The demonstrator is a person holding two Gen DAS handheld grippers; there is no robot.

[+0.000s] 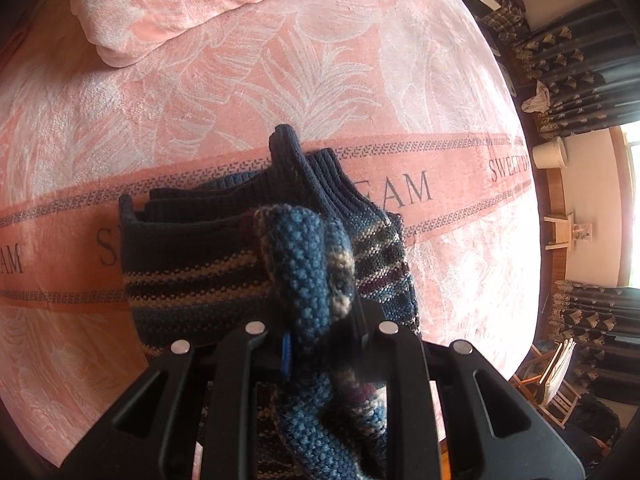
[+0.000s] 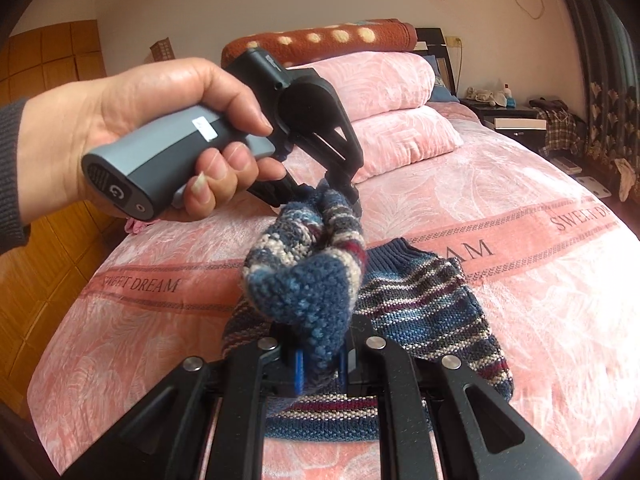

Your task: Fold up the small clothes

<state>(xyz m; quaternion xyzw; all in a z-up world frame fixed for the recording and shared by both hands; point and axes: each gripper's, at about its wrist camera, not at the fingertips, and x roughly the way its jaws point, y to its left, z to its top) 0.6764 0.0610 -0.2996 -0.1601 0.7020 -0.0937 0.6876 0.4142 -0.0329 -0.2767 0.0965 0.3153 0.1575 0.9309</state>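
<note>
A small knitted garment (image 2: 420,304), chunky wool in blue, cream, maroon and dark stripes with a ribbed navy collar (image 2: 404,254), lies on a pink plush bedspread (image 2: 540,320) patterned with pale embossed leaves and crossed by a plain band lettered "SWEET DREAM" (image 2: 140,285). In the right wrist view its body spreads flat from the near middle toward the right, collar at the far end, so its long axis seems to run from near to far across the lettered band. One edge of the knit is lifted off the bed into a thick bunched roll, stretched between the two tools.

The right gripper (image 2: 320,360), black plastic with silver pivot pins and blue pads, has its fingers closed narrowly on the near end of that roll. The left gripper (image 2: 340,190), held by a hand (image 2: 152,128) in a dark knitted cuff around a smooth grey handle, pinches the far, higher end of the same roll. In the left wrist view the left gripper's (image 1: 320,344) fingers stand narrow with the blue-flecked knit (image 1: 308,272) pressed between them, and the ribbed navy collar (image 1: 312,168) rises beyond.

Two matching pink pillows (image 2: 384,112) are stacked at the far end of the bed, with a rust, cream-dotted blanket (image 2: 320,40) rolled behind them.
</note>
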